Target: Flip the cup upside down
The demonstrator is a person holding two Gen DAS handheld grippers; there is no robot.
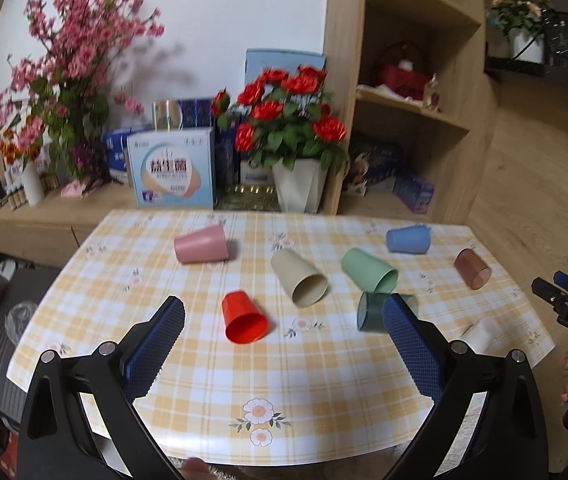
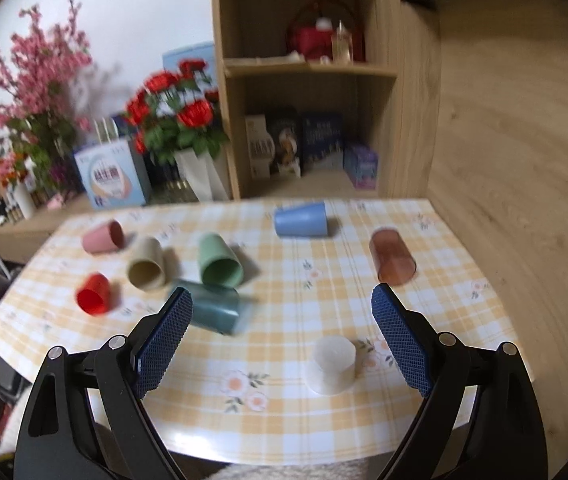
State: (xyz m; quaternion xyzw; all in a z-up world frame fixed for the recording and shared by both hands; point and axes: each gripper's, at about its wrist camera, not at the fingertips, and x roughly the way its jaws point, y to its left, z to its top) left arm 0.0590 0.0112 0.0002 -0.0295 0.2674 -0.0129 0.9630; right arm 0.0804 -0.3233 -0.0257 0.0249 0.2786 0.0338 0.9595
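One done: the white cup (image 2: 332,364) stands mouth down on the table (image 2: 284,432), near its front edge; it looks like the only cup already flipped.
Seven left: the red cup (image 1: 243,317), beige cup (image 1: 299,278), green cup (image 1: 368,271), teal cup (image 2: 213,308), pink cup (image 1: 201,244), blue cup (image 1: 408,239) and brown cup (image 1: 472,269) all lie on their sides, so by my reading the task is at an early stage.
Left gripper (image 1: 284,314): wide open and empty, held above the front half of the table; the red cup lies just ahead between the lines of its fingers, untouched.
Right gripper (image 2: 281,308): also wide open and holding nothing; the white cup sits between and below its pads, apart from both.
Likely next target: cannot tell for sure; the red cup is nearest the left gripper, while the teal cup lies just beside the right gripper's left pad (image 2: 165,344).
Crowding: beige, green and teal cups lie close together at mid-table, the green one's mouth almost touching the teal; a grasp there risks nudging a neighbour.
Open room: bare checked cloth in the front middle and between the teal and brown cups gives space to set a cup down.
Edges: the white cup is near the front edge and the brown cup near the right edge; the blue and pink cups lie toward the far edge, below the shelf (image 2: 308,70) and the red flowers (image 1: 292,116).
Rolling risk: cups lying sideways may roll if bumped, most of all the brown one by the edge.
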